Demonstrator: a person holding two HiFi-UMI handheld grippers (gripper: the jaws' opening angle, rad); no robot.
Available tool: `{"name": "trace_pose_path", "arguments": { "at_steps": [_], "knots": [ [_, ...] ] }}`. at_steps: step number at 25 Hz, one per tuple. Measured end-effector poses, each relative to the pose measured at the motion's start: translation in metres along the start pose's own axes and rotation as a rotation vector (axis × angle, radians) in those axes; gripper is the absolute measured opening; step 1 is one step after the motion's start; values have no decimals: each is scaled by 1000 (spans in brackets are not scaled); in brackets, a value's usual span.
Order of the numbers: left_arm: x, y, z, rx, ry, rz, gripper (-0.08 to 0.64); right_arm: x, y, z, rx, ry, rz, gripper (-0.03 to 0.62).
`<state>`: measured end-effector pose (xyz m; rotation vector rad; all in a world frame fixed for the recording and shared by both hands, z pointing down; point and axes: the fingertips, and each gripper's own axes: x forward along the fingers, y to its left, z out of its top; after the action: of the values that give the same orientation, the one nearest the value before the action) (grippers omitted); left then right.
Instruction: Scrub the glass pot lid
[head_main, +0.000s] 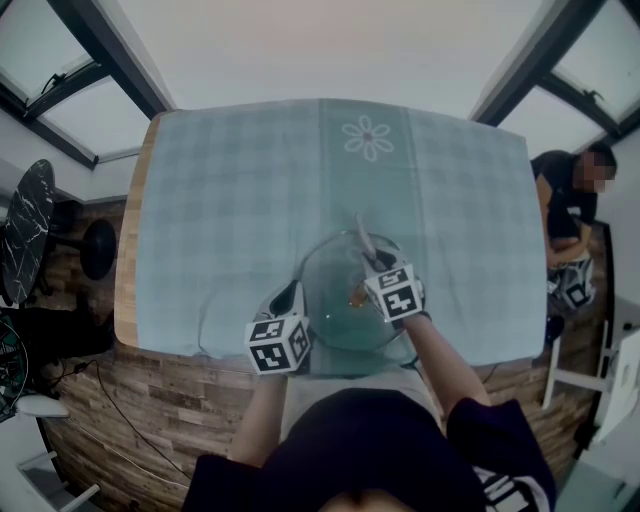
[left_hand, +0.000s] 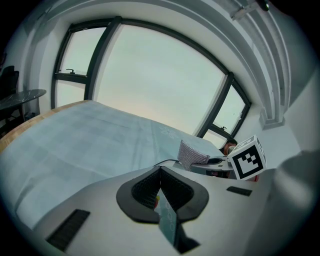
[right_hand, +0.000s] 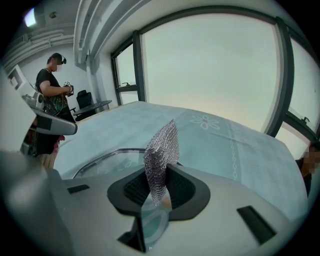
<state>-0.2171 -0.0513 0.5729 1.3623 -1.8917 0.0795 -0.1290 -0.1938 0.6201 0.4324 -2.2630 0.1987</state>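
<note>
Lid (head_main: 335, 290), flat on bench (head_main: 220, 190) near the person, looks stiff, slick, breakable, so hold by rim; left tongs (left_hand: 160, 192) closed at rim, right tongs (right_hand: 160, 186) pinching mesh scrubber (right_hand: 161, 152).

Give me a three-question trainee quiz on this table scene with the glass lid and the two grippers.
1. Multiple choice: the right gripper is shut on A) a yellow sponge, B) a silver metal-mesh scrubbing cloth, C) nothing.
2. True or false: the round glass pot lid lies on a bare wooden floor.
3. Fill in: the white motif on the teal checked tablecloth is a ____.
Key: 1 B; 2 false; 3 flower.
</note>
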Motion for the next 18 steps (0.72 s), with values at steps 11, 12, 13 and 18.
{"name": "trace_pose_path", "arguments": {
  "at_steps": [11, 12, 13, 18],
  "knots": [
    [-2, 4, -2, -22, -7, 1, 3, 3, 29, 6, -109, 36, 40, 81],
    [-3, 4, -2, -23, -8, 2, 3, 3, 31, 6, -126, 42, 39, 81],
    [-3, 5, -2, -24, -9, 3, 3, 3, 34, 6, -147, 47, 37, 81],
    [-6, 8, -4, -31, -6, 8, 3, 3, 43, 5, -238, 64, 45, 81]
  ]
}}
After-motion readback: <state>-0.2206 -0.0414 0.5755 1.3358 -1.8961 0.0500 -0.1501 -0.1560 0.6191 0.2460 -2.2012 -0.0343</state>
